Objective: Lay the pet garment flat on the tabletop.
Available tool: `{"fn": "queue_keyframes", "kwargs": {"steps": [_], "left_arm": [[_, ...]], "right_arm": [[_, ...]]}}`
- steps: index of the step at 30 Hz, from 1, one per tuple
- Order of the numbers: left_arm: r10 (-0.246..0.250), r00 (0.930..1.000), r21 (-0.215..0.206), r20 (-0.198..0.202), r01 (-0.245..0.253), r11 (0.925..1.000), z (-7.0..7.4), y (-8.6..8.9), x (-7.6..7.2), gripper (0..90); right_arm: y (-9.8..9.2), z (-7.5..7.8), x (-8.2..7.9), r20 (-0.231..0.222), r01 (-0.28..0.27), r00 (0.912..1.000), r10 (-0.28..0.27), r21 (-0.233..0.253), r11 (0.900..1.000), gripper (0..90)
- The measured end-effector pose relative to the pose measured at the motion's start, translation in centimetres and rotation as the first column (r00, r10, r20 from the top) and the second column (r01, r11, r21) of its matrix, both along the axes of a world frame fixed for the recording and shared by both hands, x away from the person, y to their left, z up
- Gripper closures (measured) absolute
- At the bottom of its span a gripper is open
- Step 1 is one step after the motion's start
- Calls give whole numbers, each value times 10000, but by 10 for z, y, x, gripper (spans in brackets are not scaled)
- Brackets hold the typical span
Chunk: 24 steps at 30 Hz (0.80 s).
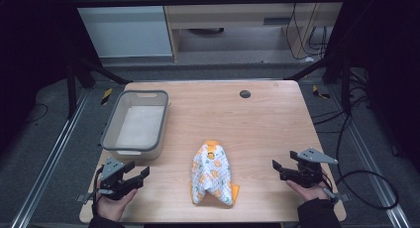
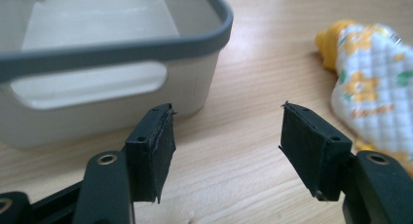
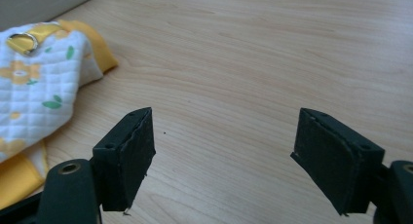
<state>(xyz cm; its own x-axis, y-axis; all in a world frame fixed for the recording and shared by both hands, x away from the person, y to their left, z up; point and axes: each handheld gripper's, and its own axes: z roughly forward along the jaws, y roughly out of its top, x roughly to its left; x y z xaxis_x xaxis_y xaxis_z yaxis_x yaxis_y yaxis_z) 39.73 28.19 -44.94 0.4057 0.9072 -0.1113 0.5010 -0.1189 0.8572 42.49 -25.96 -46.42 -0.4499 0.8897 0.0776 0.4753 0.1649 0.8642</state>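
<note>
Both grippers idle at the near edge of the table [image 1: 267, 104], one toward each near corner. Left gripper [image 1: 141, 174] released, jaws spread, nothing between them. Right gripper [image 1: 277, 167] the same: jaws wide, empty.

The cloth [image 1: 213, 173], quilted white with yellow flowers and yellow trim, lies bunched near the middle of the near edge, between your two grippers and apart from both. A small metal ring [image 3: 24, 39] sits in the trim at its far end. The bin [image 1: 134, 121] stands toward the left edge, just beyond your left gripper, empty as far as the high view shows.

Likely step: take hold of the cloth, probably for the bin.

- It is bunched and thick. Bite a fold or the trim edge, not the domed middle, where the pads may slide off the quilting.
- Come in low and level with the wood so the lower jaw slips under the edge.
- Left gripper is nearer the bin; from its view the cloth lies off to the right. Turn toward it before closing.
- Lift high enough that hanging ends clear the bin's grey rim [image 2: 146, 46].
- Avoid pinching the ring alone; it could slip.
</note>
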Motion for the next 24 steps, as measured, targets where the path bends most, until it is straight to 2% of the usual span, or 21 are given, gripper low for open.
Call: {"fn": "queue_keyframes", "kwargs": {"steps": [4,6,11,13,16,24], "left_arm": [[-123,9993,-149,347,128,9998,14,-2,-1,358],[-153,9986,-90,512,158,9998,20,-5,0,357],[-282,9957,-51,884,287,9996,37,-10,9,352],[-168,9931,-65,1163,176,9998,43,-13,13,351],[-174,9914,-258,1300,209,9994,50,-18,20,353],[-498,9899,-186,1330,527,9984,59,-44,39,355]], "right_arm": [[5,11,1,188,-292,9994,291,17,9996,234],[7,18,2,268,-457,9986,455,73,9989,234],[12,37,6,605,-613,9963,607,91,9981,226],[15,46,10,769,-633,9951,618,166,9979,226],[20,55,15,896,-500,9948,476,253,9984,225],[37,65,32,996,-521,9938,487,312,9982,225]]}}
